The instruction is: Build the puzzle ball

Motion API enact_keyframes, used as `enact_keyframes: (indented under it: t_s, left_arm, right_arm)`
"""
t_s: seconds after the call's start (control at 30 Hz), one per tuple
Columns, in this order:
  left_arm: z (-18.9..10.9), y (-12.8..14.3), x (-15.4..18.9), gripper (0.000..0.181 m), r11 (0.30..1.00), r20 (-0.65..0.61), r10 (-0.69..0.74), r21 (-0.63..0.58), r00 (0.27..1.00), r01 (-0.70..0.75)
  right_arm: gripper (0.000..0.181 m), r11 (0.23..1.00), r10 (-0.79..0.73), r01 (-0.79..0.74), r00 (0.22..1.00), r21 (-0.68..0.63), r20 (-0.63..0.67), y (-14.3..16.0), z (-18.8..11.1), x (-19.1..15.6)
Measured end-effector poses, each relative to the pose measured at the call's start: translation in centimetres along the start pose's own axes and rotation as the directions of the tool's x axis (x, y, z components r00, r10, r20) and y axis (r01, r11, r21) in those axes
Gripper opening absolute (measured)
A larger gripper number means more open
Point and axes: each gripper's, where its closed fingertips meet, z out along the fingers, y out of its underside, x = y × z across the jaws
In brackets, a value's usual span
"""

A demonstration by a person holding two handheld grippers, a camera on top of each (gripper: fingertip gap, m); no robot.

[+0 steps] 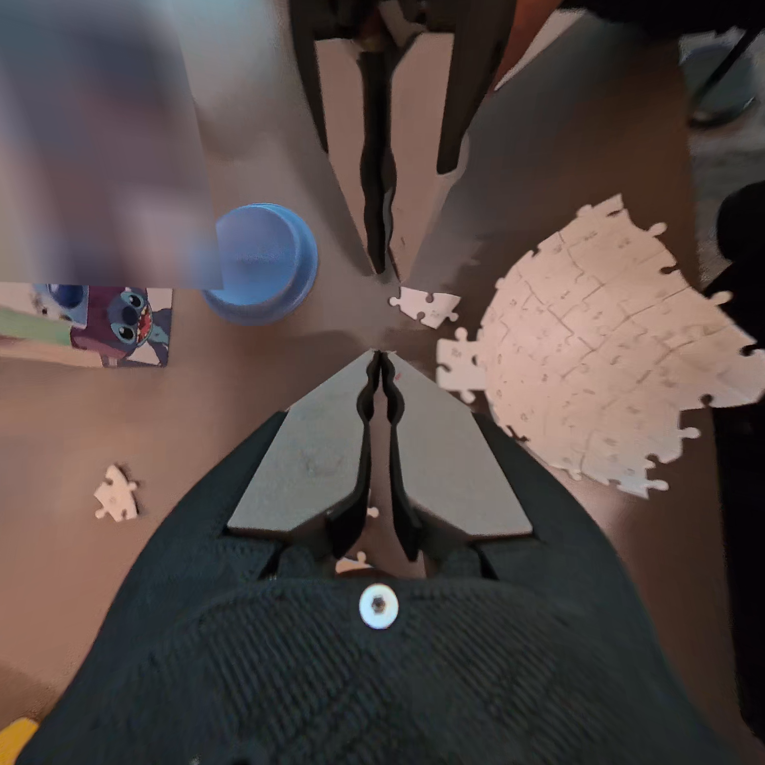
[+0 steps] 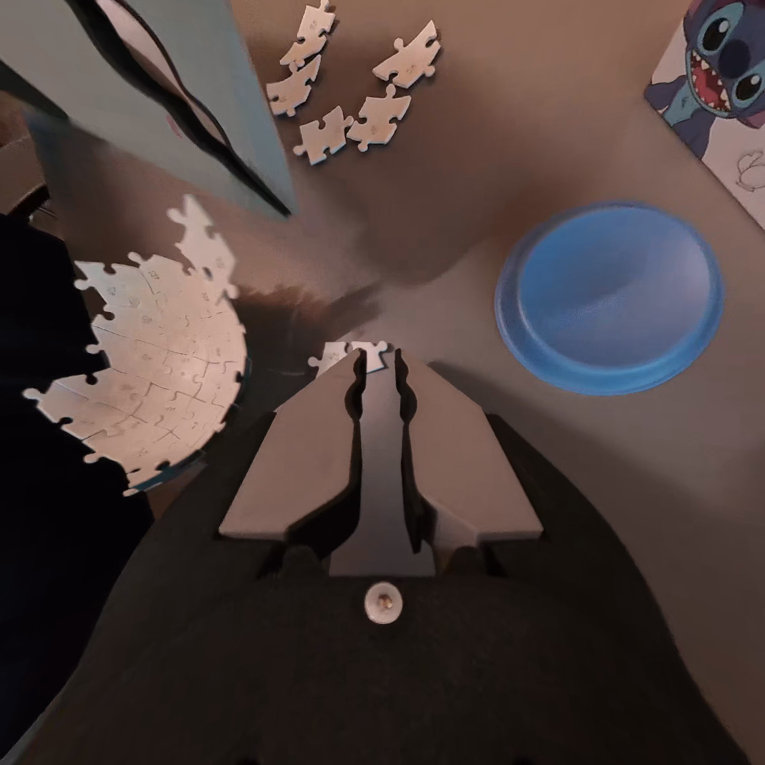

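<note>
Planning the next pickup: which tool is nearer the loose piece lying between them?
Right tool: its tips are at the loose piece. Left tool points at it from a short gap away.

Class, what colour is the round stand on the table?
Blue stand, seen best in the right wrist view.

Left tool [image 1: 378,354]: black body with a ribbed, layered surface, one silver hex-socket screw [image 1: 378,606] at its centre, and two grey wedge-shaped fingers [image 1: 314,459] edged by black wavy pads. Right tool [image 2: 378,352]: the same build, a black body, a pale round screw [image 2: 383,602], grey tapering fingers [image 2: 302,455] and black scalloped inner edges.
</note>
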Motion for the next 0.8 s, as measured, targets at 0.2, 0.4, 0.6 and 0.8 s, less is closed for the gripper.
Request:
enact_keyframes:
  t_s: [0.2,0.4,0.6,0.8]
  left_arm:
    - [-2.2,0.6,1.0,0.000,0.967,-0.089,-0.223,0.109,0.971,0.232]
    - [-2.2,2.0,2.3,0.000,0.933,-0.176,-0.320,0.112,0.931,0.342]
    - [-1.8,1.8,4.0,0.001,0.875,-0.351,-0.399,0.129,0.847,0.466]
    - [-1.4,1.9,4.4,0.000,0.868,-0.372,-0.402,0.137,0.837,0.478]
  right_arm:
    - [0.011,0.999,0.013,-0.013,1.000,0.037,0.005,0.5,-0.1,-0.4]
    - [0.010,0.992,0.036,-0.044,0.997,0.120,0.063,-0.4,-0.9,-1.5]
    - [0.012,0.988,0.001,-0.034,0.978,0.152,0.209,-2.2,-0.3,-3.2]
    - [0.011,0.986,0.017,-0.083,0.914,0.146,0.405,-3.1,0.2,-4.1]
